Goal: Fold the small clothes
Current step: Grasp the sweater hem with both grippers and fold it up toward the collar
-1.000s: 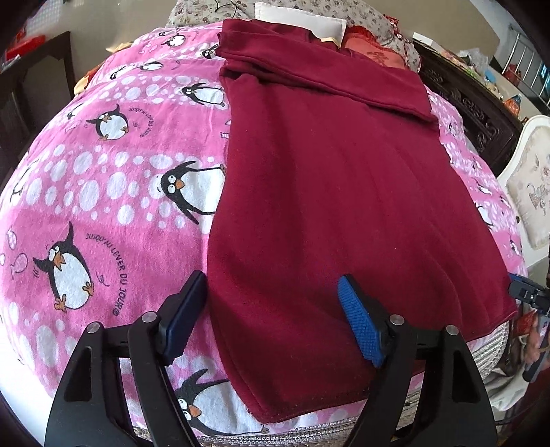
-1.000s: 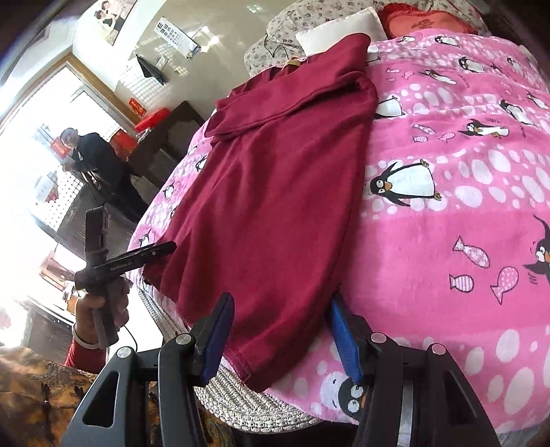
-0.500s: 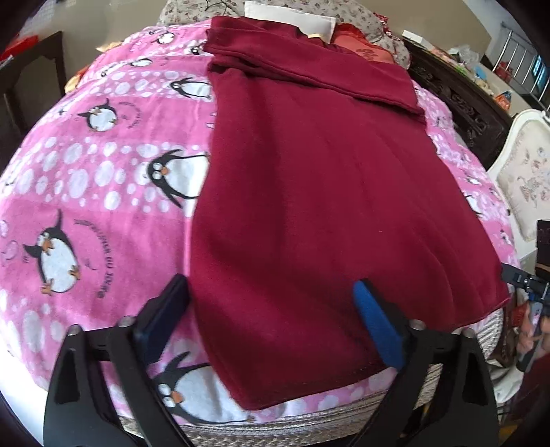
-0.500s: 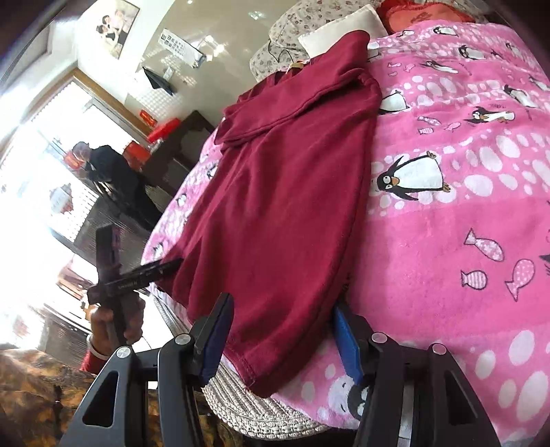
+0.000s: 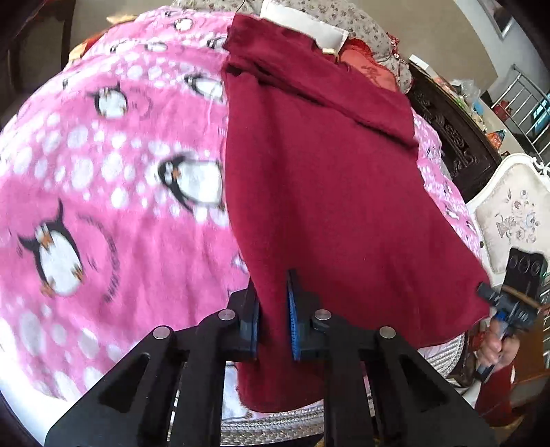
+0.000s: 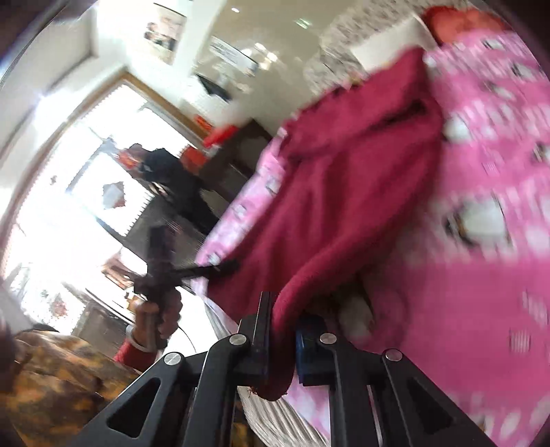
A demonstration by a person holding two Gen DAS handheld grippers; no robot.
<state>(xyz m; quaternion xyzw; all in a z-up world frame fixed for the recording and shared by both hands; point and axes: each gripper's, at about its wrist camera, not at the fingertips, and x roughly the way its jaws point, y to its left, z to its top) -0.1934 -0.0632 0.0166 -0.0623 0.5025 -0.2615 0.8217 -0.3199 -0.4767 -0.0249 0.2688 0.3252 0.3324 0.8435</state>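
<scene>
A dark red knit garment (image 5: pixel 326 189) lies lengthwise on a pink penguin blanket (image 5: pixel 103 189), its folded top end far from me. My left gripper (image 5: pixel 271 282) is shut on the near hem at the garment's left corner, cloth bunched between its blue pads. My right gripper (image 6: pixel 285 309) is shut on the hem's other corner of the red garment (image 6: pixel 343 192), which rises off the blanket (image 6: pixel 481 292) there. Each view shows the other gripper at the hem: the right gripper (image 5: pixel 505 302) at the far right, the left gripper (image 6: pixel 206 271) in a hand (image 6: pixel 158 313).
Pillows (image 5: pixel 302 27) lie at the head of the bed. A dark carved wooden piece (image 5: pixel 453 137) and a white upholstered chair (image 5: pixel 512 220) stand along the right side. A person in dark clothes (image 6: pixel 172 178) stands by the bright window. The bed's woven edge (image 5: pixel 275 423) is just below me.
Both grippers went from open, straddling the hem corners, to shut on the cloth. The hem now lifts off the blanket at both corners, and both views have tilted upward.
</scene>
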